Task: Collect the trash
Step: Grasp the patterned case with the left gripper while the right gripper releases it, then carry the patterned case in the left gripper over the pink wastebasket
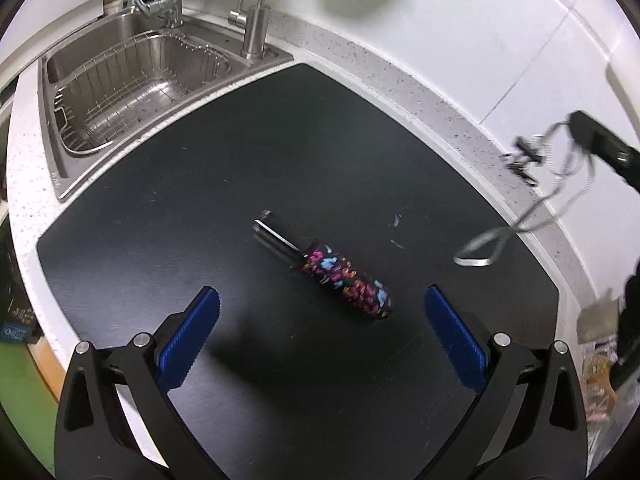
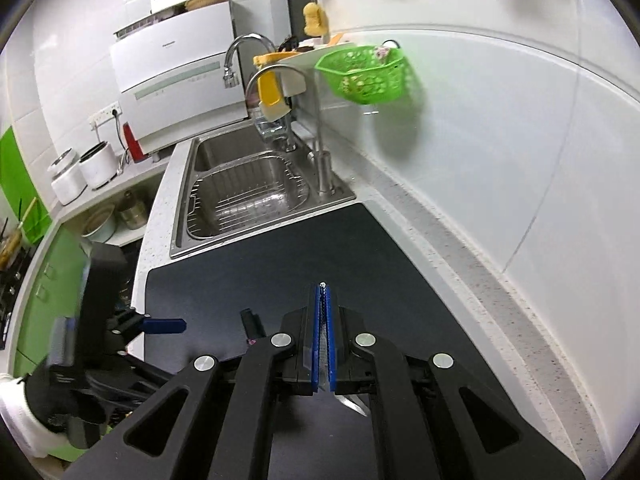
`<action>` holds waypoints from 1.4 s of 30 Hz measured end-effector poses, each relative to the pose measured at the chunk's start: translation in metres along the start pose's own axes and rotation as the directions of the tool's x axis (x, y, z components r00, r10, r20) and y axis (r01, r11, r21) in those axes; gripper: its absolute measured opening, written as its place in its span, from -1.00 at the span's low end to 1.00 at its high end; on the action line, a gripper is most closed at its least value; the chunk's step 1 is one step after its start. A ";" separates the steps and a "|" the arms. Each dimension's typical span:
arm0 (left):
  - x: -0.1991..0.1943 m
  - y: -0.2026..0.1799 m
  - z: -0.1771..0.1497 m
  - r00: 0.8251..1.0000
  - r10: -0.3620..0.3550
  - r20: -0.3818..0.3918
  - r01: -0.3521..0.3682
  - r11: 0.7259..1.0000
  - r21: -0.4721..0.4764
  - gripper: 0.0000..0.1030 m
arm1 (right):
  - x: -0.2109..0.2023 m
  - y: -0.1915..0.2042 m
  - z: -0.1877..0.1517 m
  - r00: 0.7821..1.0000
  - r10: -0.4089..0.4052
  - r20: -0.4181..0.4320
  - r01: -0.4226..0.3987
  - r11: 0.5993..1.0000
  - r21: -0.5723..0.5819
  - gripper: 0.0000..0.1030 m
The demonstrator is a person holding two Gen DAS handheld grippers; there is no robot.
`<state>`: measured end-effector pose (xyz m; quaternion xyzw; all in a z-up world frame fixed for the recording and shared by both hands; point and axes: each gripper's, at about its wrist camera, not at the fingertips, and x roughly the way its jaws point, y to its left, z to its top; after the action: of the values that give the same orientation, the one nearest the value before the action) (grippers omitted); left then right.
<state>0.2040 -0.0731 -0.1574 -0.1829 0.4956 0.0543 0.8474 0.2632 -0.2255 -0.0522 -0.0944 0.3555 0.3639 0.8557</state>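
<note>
Surface: white speckled stone surface (image 1: 420,92) with a large black rectangular mat (image 1: 248,168) laid over it, running along a white tiled wall.
Sink: stainless steel double sink (image 2: 208,152) at the mat's far end, a wire drying rack (image 1: 132,88) sitting in the near basin.
Basket: green plastic mesh basket (image 2: 366,74) hanging on the wall past the sink.
Left gripper: my left gripper (image 1: 322,336) hangs over the mat with its blue pads spread wide, nothing between them.
Right gripper: my right gripper (image 2: 322,338) has its blue pads pressed together; a thin bit of something shows at the tips, but I cannot tell what it is. In the left view a pale, blurred loop of strap or wire (image 1: 520,220) dangles near it.
Trash: black tube with a pink, blue and orange pattern (image 1: 346,280) and a silvery flattened end, lying on the mat just ahead of my left gripper, between the lines of its pads.
Scraps: small pale scraps (image 1: 396,232) on the mat, right of the tube.
</note>
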 end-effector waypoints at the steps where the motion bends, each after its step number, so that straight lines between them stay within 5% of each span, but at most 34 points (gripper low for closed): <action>1: 0.006 -0.003 0.002 1.000 0.010 -0.006 -0.010 1.000 -0.008 0.94 | -0.001 -0.004 0.000 1.000 -0.001 0.002 0.001 1.000 0.003 -0.95; 15: 0.059 -0.018 0.013 0.987 0.156 -0.048 -0.160 0.982 -0.102 0.93 | 0.016 -0.030 -0.010 0.999 0.047 -0.013 -0.047 0.999 0.023 -0.95; 28: 0.060 0.003 0.011 0.970 0.224 -0.091 -0.231 0.970 -0.079 -0.47 | 0.027 -0.024 -0.015 0.996 0.083 -0.022 -0.082 0.996 0.034 -0.95; 42: -0.005 0.010 0.007 0.994 0.108 0.006 -0.107 0.994 -0.023 -0.56 | 0.001 0.011 0.001 0.996 0.083 0.012 -0.083 0.997 0.001 -0.95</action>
<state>0.2044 -0.0612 -0.1524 -0.1655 0.5009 0.1062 0.8429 0.2569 -0.2170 -0.0508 -0.0769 0.3542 0.3995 0.8420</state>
